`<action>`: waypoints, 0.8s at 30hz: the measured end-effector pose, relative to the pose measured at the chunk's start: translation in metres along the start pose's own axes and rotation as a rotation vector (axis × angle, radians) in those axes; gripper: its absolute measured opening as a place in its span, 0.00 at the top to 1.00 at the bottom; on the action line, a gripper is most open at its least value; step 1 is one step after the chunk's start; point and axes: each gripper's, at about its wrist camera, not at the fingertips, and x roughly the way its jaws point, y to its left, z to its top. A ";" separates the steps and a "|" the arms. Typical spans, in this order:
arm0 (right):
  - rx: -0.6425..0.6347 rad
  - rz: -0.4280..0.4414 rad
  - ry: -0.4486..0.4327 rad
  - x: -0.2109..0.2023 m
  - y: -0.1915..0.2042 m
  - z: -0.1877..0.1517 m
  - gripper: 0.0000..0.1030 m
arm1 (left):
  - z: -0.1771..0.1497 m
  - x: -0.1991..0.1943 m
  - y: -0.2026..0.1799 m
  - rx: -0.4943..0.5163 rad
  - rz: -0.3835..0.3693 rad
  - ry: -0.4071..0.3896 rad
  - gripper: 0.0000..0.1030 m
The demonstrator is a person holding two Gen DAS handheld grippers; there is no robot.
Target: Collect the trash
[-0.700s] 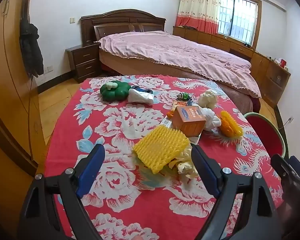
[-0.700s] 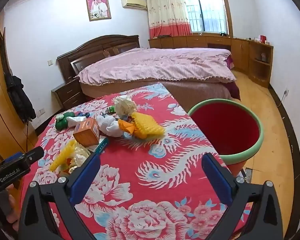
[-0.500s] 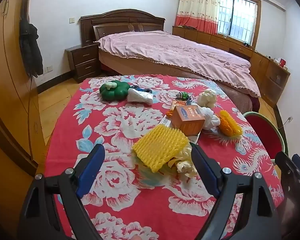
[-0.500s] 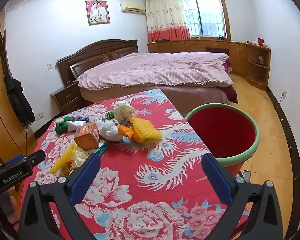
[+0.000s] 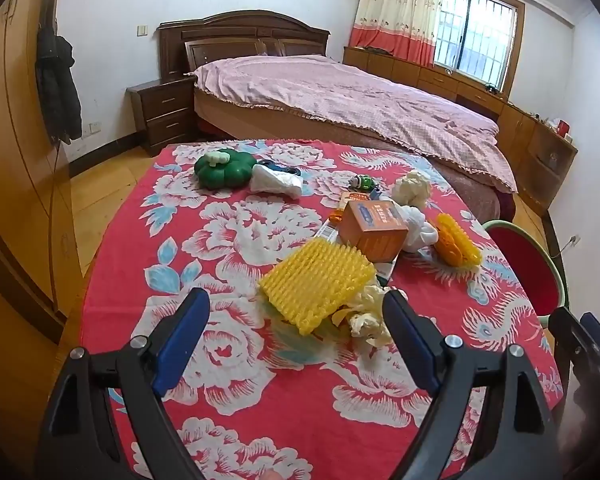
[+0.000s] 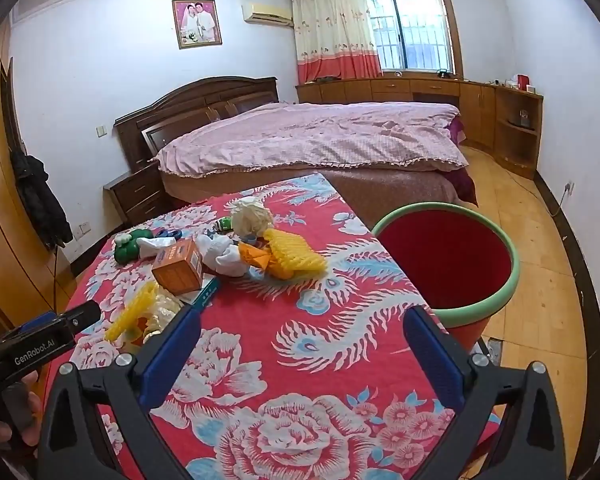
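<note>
Nothing is collected yet — this looks like the approach step. The left gripper (image 5: pixel 296 314) hangs spread wide and empty at lower centre, the yellow foam net (image 5: pixel 316 288) and crumpled paper (image 5: pixel 366 314) just ahead between its fingers. The right gripper (image 6: pixel 300 334) is likewise agape, holding nothing. The bin (image 6: pixel 496 292) stands at right, beside the table (image 6: pixel 284 364). Next — likely lowering onto the net and pinching it.

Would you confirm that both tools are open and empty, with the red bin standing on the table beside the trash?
Not quite: the red bin stands on the floor beside the table, as the right wrist view shows. Both the left tool and right tool are open and empty.
</note>
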 end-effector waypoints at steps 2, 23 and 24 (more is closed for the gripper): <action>0.002 0.000 0.004 0.001 0.001 -0.002 0.00 | 0.000 0.002 0.000 0.000 0.000 0.001 0.14; 0.010 0.006 0.014 0.004 0.000 -0.006 0.00 | -0.004 0.004 0.002 0.005 0.004 0.005 0.14; 0.010 0.006 0.015 0.004 0.001 -0.007 0.00 | -0.005 0.004 0.003 0.005 0.004 0.005 0.14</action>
